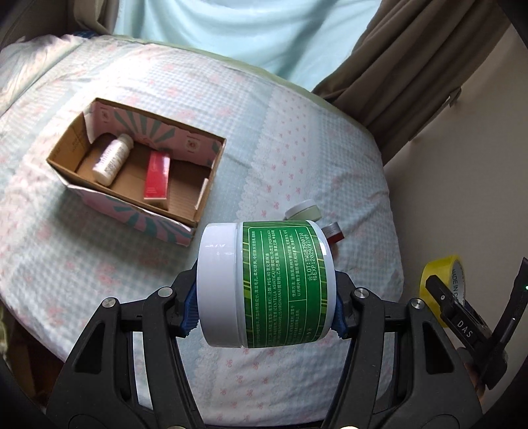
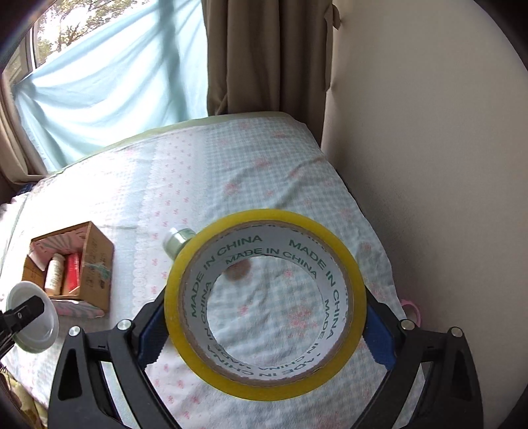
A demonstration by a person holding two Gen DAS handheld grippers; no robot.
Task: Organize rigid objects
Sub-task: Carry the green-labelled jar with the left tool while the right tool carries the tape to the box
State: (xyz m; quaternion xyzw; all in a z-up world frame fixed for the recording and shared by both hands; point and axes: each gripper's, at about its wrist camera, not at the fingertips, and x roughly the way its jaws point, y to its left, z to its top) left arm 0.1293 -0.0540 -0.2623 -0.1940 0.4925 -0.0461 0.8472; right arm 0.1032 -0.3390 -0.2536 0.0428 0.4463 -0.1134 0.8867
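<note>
surface: bed (image 1: 297, 138) with pale checked sheet, pink flower print; blue drape (image 1: 231, 29) and brown curtain (image 1: 412, 66) behind, cream wall (image 2: 429, 132) to the right
left gripper (image 1: 265, 313): clamped on a white jar with green label (image 1: 267, 285), blue pads on lid end and base end
jar axis: lying sideways across the jaws, white lid pointing left, label text turned on its side, lifted clear of the sheet
right gripper (image 2: 264, 333): clamped on a yellow tape roll (image 2: 265, 303), pads on its outer rim left and right
tape axis: hole facing the camera, sheet visible through the core, off the bed
container: one open cardboard box (image 1: 198, 145), ahead and left of the left gripper, well apart from it
box contents: 1 white bottle (image 1: 112, 158), 1 red carton (image 1: 156, 180), both lying flat side by side, long axes pointing to the box's far wall
loose on bed: 1 small pale green jar (image 1: 303, 211) and 1 small red-and-silver item (image 1: 333, 231), just beyond the held jar
count: 2 grippers, 1 box, 2 items in box, 2 items held, 2 on sheet
</note>
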